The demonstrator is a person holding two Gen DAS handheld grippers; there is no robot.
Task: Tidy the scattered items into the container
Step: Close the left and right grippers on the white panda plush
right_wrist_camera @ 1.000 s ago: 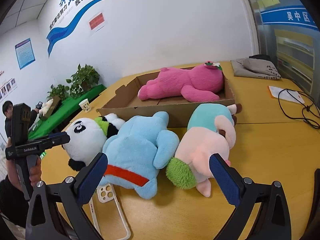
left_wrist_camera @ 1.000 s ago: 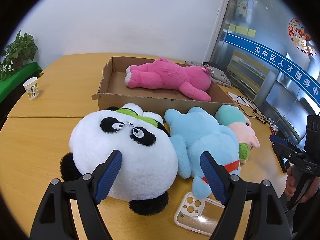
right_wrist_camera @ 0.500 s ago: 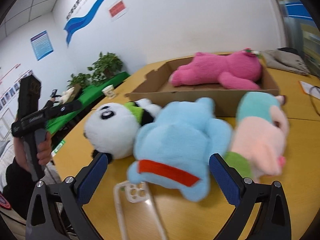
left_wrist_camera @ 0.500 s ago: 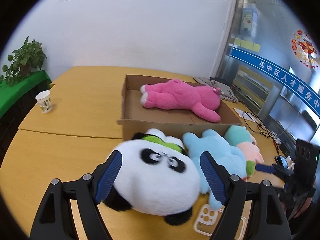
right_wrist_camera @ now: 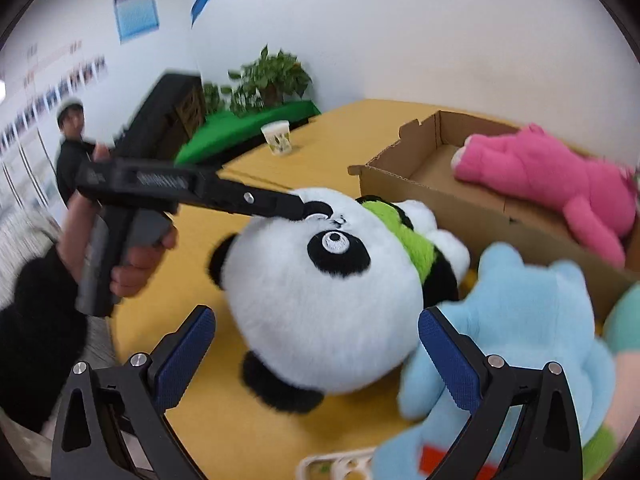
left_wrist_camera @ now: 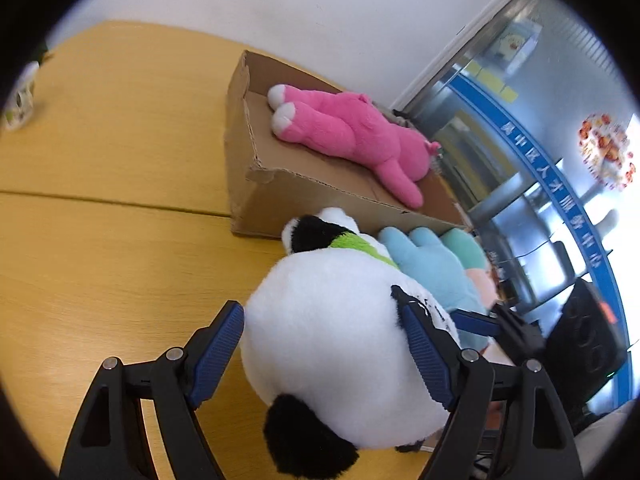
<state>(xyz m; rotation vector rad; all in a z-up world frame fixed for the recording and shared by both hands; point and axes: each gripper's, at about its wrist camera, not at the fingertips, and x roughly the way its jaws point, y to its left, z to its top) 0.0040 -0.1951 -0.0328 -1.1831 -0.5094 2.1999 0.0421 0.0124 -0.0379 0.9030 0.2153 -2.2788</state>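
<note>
Panda plush [left_wrist_camera: 332,332] sits between both open tongs, left [left_wrist_camera: 320,354] and right [right_wrist_camera: 316,356].

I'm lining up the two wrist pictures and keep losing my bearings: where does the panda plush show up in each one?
Left wrist view: the panda plush fills the lower centre, seen from behind, between the left tool's fingers.
Right wrist view: the panda plush sits at centre, face towards the camera.
Shared landmark: the cardboard box with the pink plush in it, just beyond the panda.

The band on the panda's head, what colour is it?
Bright green. The band on the panda shows best in the right wrist view.
</note>
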